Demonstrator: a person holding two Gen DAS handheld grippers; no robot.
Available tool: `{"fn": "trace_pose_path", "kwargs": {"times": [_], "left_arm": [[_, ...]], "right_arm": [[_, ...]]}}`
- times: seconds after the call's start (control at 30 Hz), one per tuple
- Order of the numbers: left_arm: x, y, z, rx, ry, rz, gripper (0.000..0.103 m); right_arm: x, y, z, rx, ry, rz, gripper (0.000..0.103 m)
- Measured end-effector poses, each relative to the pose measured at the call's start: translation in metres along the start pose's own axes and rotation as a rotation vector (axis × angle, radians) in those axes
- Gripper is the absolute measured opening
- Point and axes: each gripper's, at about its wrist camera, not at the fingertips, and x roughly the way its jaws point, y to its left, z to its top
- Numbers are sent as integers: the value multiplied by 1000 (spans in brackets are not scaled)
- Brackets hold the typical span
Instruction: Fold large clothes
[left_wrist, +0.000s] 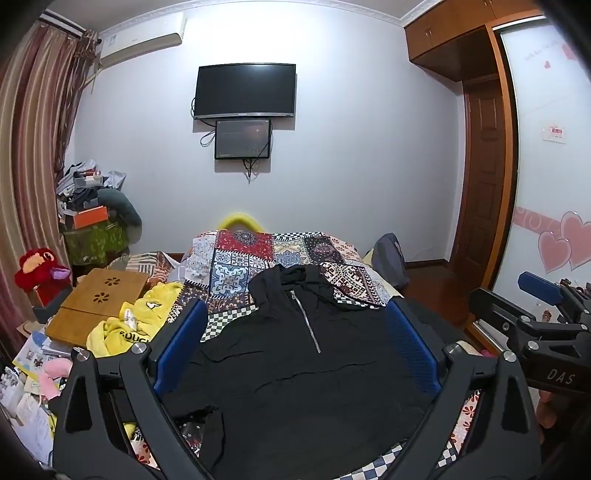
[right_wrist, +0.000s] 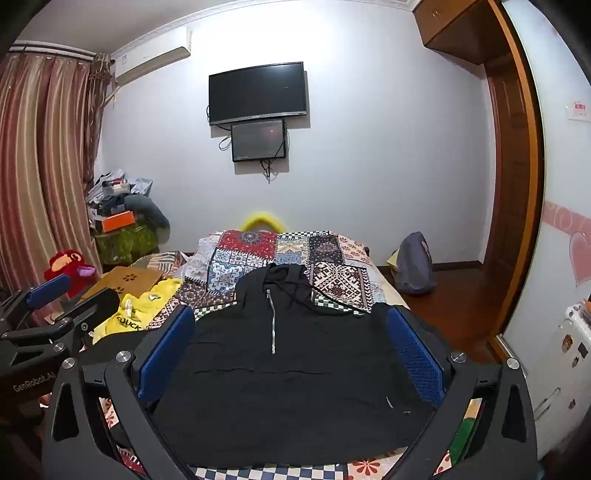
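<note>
A black hooded top (left_wrist: 295, 369) with a silver half zip (left_wrist: 309, 320) lies flat, front up, on the patterned bedspread (left_wrist: 236, 266), hood toward the far wall. My left gripper (left_wrist: 295, 332) hovers over its near part, jaws wide open, blue pads (left_wrist: 184, 339) apart with nothing between them. In the right wrist view the same top (right_wrist: 288, 387) and zip (right_wrist: 272, 321) fill the middle, and my right gripper (right_wrist: 291, 336) stands open above it, empty. Each gripper shows at the edge of the other's view: the right one (left_wrist: 532, 317) and the left one (right_wrist: 59, 310).
A yellow garment (left_wrist: 129, 325) lies crumpled left of the black top, beside a wooden lap desk (left_wrist: 99, 302) and a red plush toy (left_wrist: 40, 273). A grey backpack (right_wrist: 413, 266) sits on the floor at the right. A wall television (left_wrist: 243, 90) hangs ahead; a wardrobe (left_wrist: 546, 166) stands right.
</note>
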Motion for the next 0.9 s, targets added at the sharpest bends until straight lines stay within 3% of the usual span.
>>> {"fn": "trace_pose_path", "kwargs": {"times": [0.9], "left_arm": [[-4,-5,1,10,-6,4,98]], "right_arm": [[-1,-5,2,8,5,0,103]]}}
